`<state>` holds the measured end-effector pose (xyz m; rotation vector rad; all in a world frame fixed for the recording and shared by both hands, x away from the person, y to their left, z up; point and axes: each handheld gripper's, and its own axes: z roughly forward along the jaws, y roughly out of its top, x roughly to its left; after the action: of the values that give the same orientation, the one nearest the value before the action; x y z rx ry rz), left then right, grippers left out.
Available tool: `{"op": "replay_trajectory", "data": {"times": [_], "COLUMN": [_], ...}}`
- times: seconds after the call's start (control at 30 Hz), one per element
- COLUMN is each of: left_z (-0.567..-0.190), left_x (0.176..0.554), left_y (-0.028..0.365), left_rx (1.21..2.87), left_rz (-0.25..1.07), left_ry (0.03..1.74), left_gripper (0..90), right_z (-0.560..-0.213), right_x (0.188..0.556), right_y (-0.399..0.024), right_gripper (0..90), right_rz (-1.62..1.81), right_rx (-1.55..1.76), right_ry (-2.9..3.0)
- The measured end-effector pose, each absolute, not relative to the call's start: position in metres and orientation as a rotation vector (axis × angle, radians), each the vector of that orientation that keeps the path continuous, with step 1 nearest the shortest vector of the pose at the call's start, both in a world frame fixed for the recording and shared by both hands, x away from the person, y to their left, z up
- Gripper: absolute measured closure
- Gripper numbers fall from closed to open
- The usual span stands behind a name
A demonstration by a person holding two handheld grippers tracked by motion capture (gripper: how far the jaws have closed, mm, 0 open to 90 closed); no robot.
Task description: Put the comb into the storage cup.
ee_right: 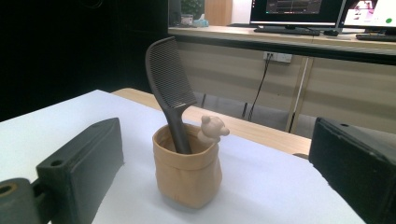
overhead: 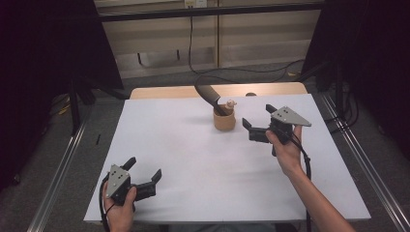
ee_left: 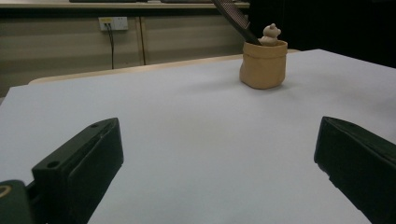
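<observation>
Nearest the person, at about 7 o'clock on the white bench (overhead: 193, 164), the left hand-held gripper (overhead: 146, 170) rests low over the surface with its jaws spread wide and nothing between them; in the left gripper view its two black jaws stand far apart over bare bench, touching no object. Farther out, at about 2 o'clock, the right hand-held gripper (overhead: 256, 119) is held in the person's right hand (overhead: 286, 153), jaws also wide apart and empty, aimed toward 9 o'clock at the tan pouch-shaped holder (overhead: 225, 120). The holder sits just beside those jaws, apart from them, at roughly 12 o'clock on the bench. In the right gripper view the holder (ee_right: 187, 175) stands upright between the two open jaws but beyond them, untouched. A dark comb (ee_right: 170, 84) stands in it, handle down, leaning toward 11 o'clock, and a small bear figure (ee_right: 212, 128) peeks over the rim.
</observation>
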<state>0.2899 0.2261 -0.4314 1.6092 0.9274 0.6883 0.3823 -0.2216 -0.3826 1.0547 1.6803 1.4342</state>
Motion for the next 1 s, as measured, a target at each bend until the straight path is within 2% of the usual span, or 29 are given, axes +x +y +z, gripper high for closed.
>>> {"op": "replay_trajectory", "data": {"times": [1.0], "left_z": [-0.428], "left_x": [0.286], "left_y": [0.230], "left_rx": [1.577], "left_rz": [0.736], "left_ry": [0.923], "left_gripper": [1.8], "right_z": [-0.399], "right_x": [0.331], "right_y": [-0.254], "right_gripper": [1.5], "right_rz": [1.371], "right_rx": [1.089], "right_ry": [1.632]}}
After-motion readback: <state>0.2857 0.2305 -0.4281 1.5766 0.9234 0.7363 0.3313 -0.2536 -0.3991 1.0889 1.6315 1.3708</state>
